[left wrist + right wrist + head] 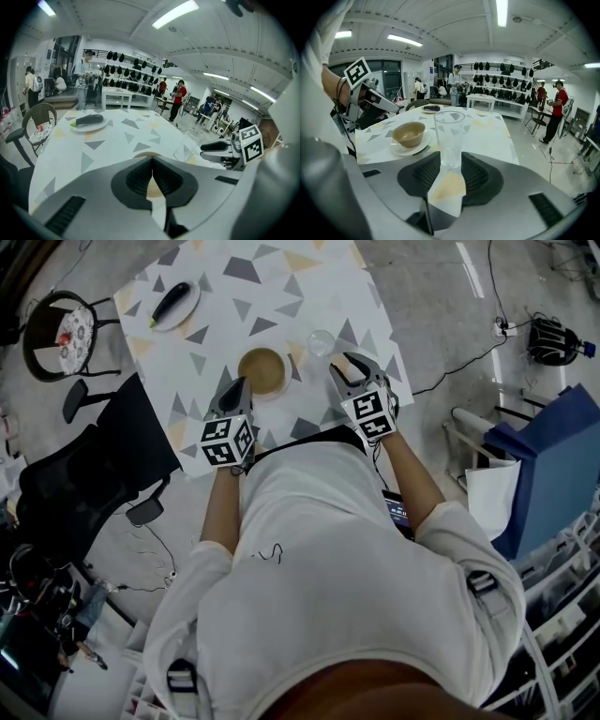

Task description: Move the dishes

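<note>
The right claw (450, 165) grasps the base of a clear glass (449, 133), which stands upright on the table (487, 132). Just left of it, a tan bowl (408, 133) sits on a saucer (412, 151). The left claw (152, 165) is clenched and empty, just beside the saucer. At the far corner, a plate (89, 129) holds a dark vegetable (87, 120).

No legible text, brand, number; only square coded markers (228, 440) on left gripper (240, 382), right gripper (337, 360) cubes.
</note>
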`<action>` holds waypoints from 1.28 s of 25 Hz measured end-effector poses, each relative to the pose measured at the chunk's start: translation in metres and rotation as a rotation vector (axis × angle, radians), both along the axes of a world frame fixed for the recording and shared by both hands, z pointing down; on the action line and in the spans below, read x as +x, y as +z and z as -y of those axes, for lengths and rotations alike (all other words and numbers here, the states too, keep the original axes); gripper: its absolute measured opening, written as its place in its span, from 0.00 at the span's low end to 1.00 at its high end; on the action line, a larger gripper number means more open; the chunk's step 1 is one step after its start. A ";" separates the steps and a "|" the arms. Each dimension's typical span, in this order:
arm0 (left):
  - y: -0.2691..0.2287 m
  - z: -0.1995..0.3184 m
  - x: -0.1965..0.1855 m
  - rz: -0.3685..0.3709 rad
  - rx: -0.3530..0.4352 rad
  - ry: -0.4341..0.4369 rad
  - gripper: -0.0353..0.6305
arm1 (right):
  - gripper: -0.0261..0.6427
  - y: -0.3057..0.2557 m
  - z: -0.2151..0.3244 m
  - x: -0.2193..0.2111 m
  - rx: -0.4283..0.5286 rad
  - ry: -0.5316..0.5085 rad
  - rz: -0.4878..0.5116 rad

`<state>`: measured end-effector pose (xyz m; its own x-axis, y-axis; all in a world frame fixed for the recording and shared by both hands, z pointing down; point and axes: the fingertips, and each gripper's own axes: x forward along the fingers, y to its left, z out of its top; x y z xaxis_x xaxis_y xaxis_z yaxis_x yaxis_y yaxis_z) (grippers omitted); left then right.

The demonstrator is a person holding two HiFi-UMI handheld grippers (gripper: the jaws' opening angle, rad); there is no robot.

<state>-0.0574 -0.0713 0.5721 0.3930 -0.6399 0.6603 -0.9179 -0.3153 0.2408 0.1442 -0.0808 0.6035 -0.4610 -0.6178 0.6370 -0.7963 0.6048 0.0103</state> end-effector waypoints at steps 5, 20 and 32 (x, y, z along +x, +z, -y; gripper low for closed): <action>0.004 -0.005 0.003 0.000 -0.010 0.012 0.08 | 0.16 -0.012 -0.009 -0.011 0.041 -0.095 -0.054; 0.013 -0.027 -0.029 -0.008 -0.037 -0.064 0.08 | 0.16 -0.002 -0.034 -0.086 0.078 -0.487 -0.219; 0.018 -0.050 -0.064 -0.024 -0.054 -0.181 0.08 | 0.29 0.015 -0.035 -0.125 -0.104 -0.419 -0.055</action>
<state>-0.1219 -0.0210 0.5897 0.2911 -0.6657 0.6871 -0.9522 -0.1320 0.2754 0.0190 -0.0462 0.6181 -0.6221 -0.3156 0.7165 -0.4815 0.8758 -0.0322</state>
